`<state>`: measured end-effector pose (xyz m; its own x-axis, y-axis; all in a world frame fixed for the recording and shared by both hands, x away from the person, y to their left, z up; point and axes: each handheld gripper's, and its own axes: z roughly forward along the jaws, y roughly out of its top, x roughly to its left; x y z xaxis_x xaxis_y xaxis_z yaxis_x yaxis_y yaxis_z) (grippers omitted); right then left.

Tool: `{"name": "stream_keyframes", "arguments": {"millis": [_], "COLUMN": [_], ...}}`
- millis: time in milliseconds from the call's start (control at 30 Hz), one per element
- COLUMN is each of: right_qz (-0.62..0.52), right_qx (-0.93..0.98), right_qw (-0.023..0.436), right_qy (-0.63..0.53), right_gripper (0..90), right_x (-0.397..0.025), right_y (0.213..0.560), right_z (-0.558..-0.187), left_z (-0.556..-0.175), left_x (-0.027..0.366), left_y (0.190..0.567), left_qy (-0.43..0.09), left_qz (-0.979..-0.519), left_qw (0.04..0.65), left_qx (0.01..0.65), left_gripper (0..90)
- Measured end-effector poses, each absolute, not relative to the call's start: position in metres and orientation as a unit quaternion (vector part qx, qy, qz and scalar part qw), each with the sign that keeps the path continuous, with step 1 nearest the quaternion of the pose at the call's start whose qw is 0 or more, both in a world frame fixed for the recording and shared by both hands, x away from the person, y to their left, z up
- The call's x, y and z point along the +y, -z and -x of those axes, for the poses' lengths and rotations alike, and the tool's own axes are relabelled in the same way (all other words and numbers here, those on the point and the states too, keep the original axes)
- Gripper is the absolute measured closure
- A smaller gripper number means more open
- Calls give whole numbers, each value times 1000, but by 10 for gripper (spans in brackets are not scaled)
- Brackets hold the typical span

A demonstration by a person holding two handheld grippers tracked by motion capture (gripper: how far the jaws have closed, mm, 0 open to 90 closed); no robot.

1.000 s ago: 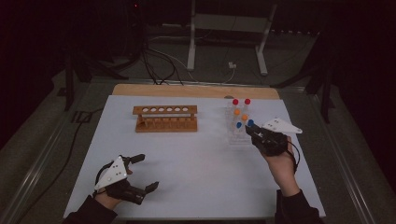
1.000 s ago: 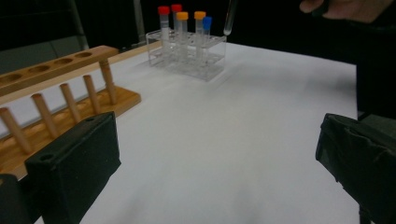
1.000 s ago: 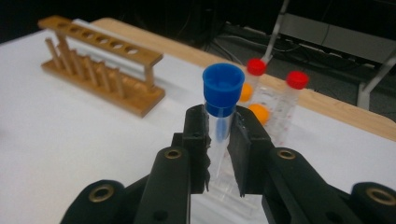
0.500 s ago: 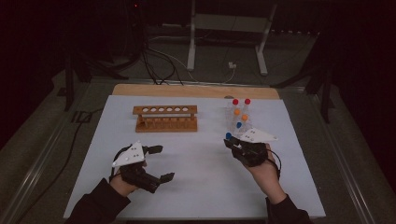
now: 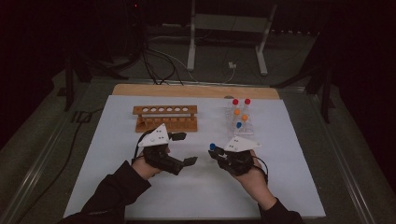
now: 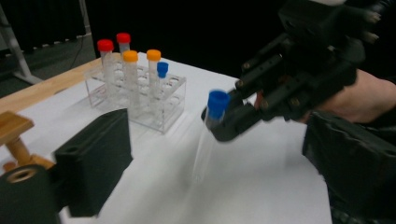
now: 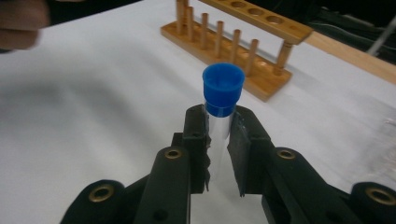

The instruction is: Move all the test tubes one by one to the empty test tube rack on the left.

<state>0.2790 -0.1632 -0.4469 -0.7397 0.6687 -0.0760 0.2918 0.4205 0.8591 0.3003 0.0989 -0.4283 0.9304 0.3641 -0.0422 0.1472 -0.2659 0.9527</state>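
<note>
Both grippers have come toward the middle of the table (image 5: 116, 186). I see my right gripper (image 5: 214, 151) with its fingers clamped on a blue-capped tube (image 7: 222, 100), at 7 o'clock from the clear rack (image 5: 240, 122). My left gripper (image 5: 183, 148) has its fingers apart, at 6 o'clock from the wooden rack (image 5: 165, 118).

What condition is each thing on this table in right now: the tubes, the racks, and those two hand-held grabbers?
Blue-capped tube: capped, clamped just below its cap, lifted off the table.
Right gripper: jaws shut on that tube.
Left gripper: jaws open, holding nothing.
Wooden rack: upright, all holes empty.
Clear rack: upright, holding five capped tubes: two red, two orange, one blue.
</note>
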Motion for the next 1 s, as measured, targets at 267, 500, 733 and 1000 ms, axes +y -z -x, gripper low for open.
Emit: {"name": "stream_keyframes", "arguments": {"millis": [267,500,733,1000], "right_qz": [-290,-287,-288,-289], "right_qx": [819,821,821,821], "right_qw": [199,197,196,194], "right_qy": [-454,-453,-452,-453], "right_gripper": [773,773,773,773], "right_x": [-158,-158,-158,-158], "right_y": [448,449,449,449], "right_z": [-277,-277,-277,-277], "left_z": [-308,-313,-315,-316], "left_x": [70,59,54,51], "left_y": [431,436,439,439], "left_qy": [-98,-92,-88,-95], "left_qz": [-796,-805,-814,-818], "left_qw": [577,569,558,551], "left_qx": [153,141,138,132], "left_gripper": [335,527,671,770]}}
